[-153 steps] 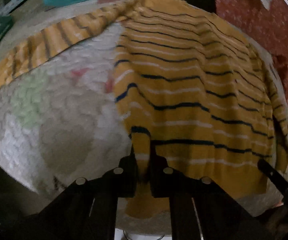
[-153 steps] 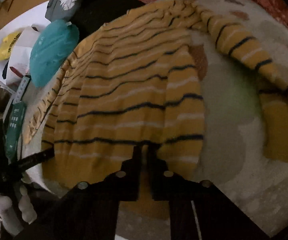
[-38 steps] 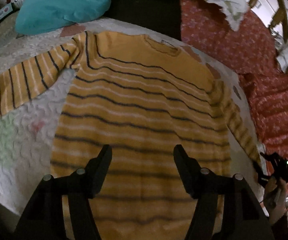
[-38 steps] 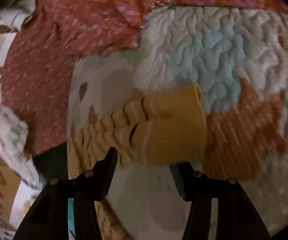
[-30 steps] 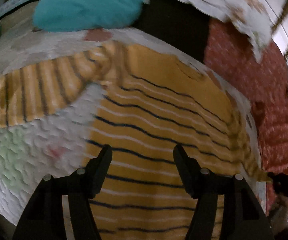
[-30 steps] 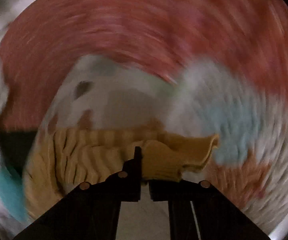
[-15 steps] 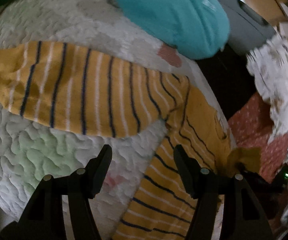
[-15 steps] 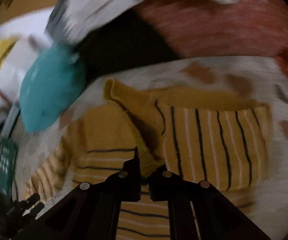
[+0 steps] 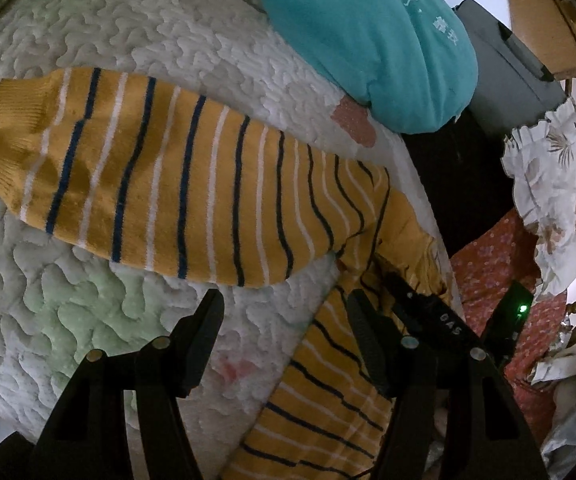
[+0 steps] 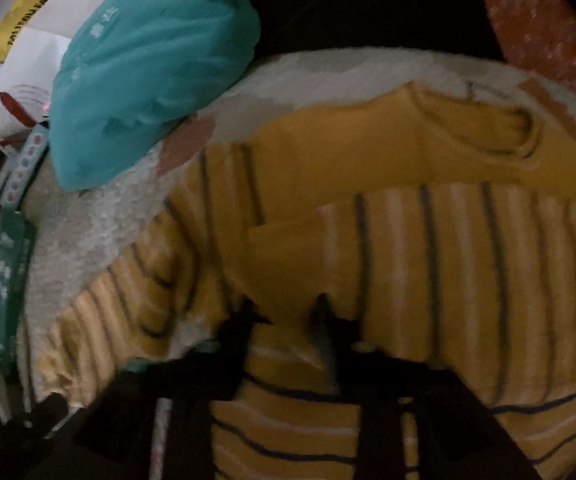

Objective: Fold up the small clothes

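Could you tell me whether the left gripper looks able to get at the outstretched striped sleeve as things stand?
Probably yes: the left gripper stands open just short of the sleeve, which lies flat and uncovered on the quilt with nothing between them.

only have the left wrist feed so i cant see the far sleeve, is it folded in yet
observer: Yes, the right sleeve lies across the sweater, just below the collar.
operator: is the right gripper holding it
observer: No. The right gripper is at the cuff with its jaws opening, and the pads are not pressing the cloth.
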Available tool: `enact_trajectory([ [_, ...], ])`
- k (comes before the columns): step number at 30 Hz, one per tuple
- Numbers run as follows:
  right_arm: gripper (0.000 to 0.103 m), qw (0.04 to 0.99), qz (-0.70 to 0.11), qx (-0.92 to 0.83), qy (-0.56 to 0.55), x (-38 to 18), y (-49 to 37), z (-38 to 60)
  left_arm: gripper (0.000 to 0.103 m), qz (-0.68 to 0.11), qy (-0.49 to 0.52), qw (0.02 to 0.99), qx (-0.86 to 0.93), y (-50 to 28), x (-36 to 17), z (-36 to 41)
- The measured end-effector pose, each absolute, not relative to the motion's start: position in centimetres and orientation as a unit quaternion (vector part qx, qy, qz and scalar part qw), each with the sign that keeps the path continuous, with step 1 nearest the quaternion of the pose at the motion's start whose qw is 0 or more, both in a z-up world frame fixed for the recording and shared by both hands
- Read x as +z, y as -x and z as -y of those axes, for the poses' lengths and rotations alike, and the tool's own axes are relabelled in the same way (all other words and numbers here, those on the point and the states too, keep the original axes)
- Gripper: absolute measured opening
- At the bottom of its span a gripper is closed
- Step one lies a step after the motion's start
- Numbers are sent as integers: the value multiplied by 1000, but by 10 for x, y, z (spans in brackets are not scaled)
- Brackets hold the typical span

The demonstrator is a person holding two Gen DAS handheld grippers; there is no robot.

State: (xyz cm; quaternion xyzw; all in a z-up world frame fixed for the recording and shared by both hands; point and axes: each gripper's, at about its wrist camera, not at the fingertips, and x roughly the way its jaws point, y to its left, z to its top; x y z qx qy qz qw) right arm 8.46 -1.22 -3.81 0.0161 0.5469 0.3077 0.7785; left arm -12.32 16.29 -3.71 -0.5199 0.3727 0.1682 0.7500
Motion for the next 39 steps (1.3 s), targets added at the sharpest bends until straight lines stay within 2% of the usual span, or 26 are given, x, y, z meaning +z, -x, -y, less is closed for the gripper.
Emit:
enact_trajectory([
  [6, 47, 766, -532, 360, -19, -14, -66, 5, 63, -356, 521, 747, 210, 139, -34, -178],
  [13, 45, 743, -598, 298, -43, -62, -71, 28, 63, -350, 530, 736, 234, 153, -38, -190],
  [16, 45, 750, -580, 315, -55, -46, -69, 43, 63, -356, 519, 743, 229, 149, -36, -185],
  [21, 45, 803, -535, 254, -72, -19, -90, 119, 63, -365, 498, 756, 218, 137, -31, -171],
  [26, 45, 808, -562, 95, -150, -54, -120, 237, 63, -368, 506, 741, 243, 143, -37, -182],
  [29, 42, 803, -553, 71, -210, -57, -116, 280, 63, -354, 519, 722, 289, 165, -40, -202],
  [33, 46, 829, -535, 84, -138, -28, -97, 240, 63, -324, 541, 679, 376, 211, -44, -236],
  [39, 46, 793, -533, 291, -42, -2, -22, 74, 63, -248, 578, 626, 461, 292, -43, -281],
])
